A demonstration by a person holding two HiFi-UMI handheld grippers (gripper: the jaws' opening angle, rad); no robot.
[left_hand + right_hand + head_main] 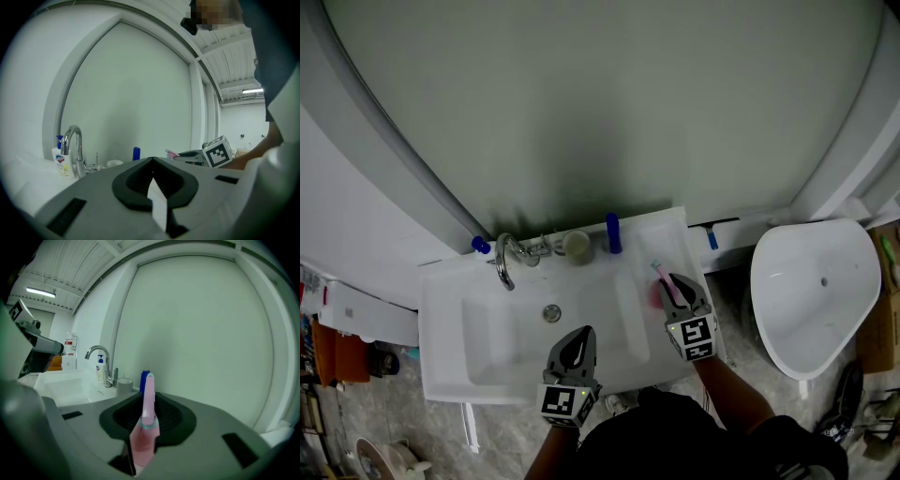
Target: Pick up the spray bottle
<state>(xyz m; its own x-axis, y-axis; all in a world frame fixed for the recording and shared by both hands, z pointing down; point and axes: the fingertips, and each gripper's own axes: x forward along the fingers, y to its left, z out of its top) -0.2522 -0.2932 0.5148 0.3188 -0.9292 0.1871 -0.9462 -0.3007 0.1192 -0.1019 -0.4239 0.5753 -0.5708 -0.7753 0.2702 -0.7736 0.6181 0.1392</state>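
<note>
The pink spray bottle (660, 284) (144, 434) stands on the right ledge of the white sink (441, 375), and my right gripper (673, 287) (147, 404) is shut on its body. Its nozzle head rises between the jaws in the right gripper view. From the left gripper view its pink tip (171, 153) shows beside the right gripper's marker cube (218, 152). My left gripper (577, 342) (152, 177) hovers over the sink's front rim, jaws together and holding nothing.
A chrome faucet (504, 260) (100, 357) stands at the back of the basin. Along the back ledge are a soap pump bottle (481, 246) (60, 160), a cup (576, 245) and a blue bottle (613, 232) (144, 376). A white toilet (816, 291) is to the right.
</note>
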